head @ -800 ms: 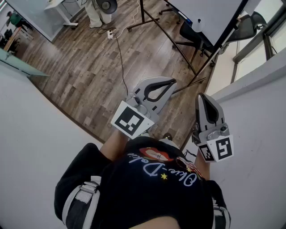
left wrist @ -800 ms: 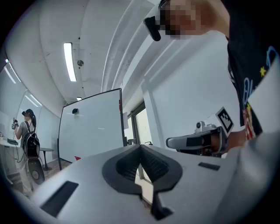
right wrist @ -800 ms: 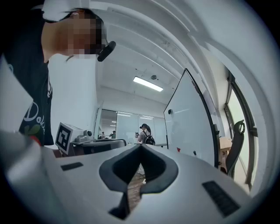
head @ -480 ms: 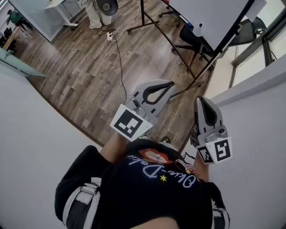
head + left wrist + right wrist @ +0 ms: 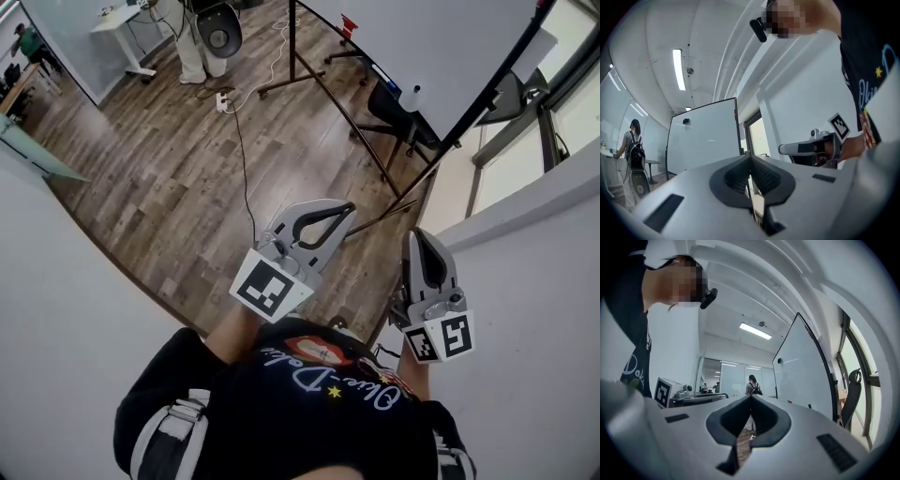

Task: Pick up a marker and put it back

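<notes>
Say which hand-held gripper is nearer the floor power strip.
Left. The power strip lies ahead-left of the left hand-held gripper; the right hand-held gripper is held farther to the right.

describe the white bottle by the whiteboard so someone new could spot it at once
Find the big whiteboard on its black stand at the top right of the head view and follow its lower edge. The small white bottle stands on that edge, nearer the camera than the red item, just above a dark office chair. It is the only white, upright thing along that edge.
</notes>
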The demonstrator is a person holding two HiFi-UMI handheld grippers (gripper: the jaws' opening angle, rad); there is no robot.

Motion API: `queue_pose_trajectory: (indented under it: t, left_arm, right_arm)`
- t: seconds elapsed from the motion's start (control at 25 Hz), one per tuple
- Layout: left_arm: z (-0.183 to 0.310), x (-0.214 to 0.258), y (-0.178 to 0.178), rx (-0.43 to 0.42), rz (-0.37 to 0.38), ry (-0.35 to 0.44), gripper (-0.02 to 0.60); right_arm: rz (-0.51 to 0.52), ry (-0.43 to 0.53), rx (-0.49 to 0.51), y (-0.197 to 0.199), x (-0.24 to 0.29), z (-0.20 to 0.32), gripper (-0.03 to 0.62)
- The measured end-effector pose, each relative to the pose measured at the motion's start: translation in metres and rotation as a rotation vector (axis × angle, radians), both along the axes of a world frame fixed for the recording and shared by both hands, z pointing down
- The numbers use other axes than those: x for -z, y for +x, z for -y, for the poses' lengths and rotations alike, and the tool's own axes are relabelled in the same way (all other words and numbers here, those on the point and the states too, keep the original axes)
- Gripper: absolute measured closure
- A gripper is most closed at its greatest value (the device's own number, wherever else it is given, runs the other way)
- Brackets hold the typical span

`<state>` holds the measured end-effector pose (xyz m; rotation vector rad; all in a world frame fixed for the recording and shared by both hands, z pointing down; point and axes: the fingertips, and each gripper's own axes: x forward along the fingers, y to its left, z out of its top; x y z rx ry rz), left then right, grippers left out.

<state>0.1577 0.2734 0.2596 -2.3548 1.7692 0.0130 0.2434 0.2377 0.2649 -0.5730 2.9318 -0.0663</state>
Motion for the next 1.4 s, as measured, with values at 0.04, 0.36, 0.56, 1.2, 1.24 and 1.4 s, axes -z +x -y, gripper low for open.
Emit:
queue_pose_trajectory:
  t: [0.04,0.36,0.56,1.2,1.24,1.4]
  left_arm:
    - [0.001,0.000,-0.004,-0.001,0.001,0.001,0.578]
    - [-0.004,-0.004,-0.045,0.010,0.013,-0.002,0.578]
    - [-0.009,-0.007,-0.067,0.009,-0.009,-0.005,0.578]
    - [0.011,-0.018,-0.070,-0.028,-0.035,-0.020,0.578]
    - [0.015,-0.018,-0.073,-0.015,-0.031,-0.025,0.578]
    - [0.032,-0.015,-0.087,0.045,0.000,-0.021,0.578]
  right_arm:
    - [-0.001,0.003,-0.004,-0.004,0.001,0.002,0.594]
    - [0.028,0.012,-0.046,-0.039,0.005,0.005,0.594]
    - [0.022,0.011,-0.076,-0.054,0.002,0.001,0.594]
    - [-0.051,0.004,-0.164,-0.043,-0.012,0.028,0.594]
    - [-0.047,0.007,-0.155,-0.046,-0.013,0.034,0.594]
    - [-0.029,0.002,-0.117,-0.060,-0.020,0.061,0.594]
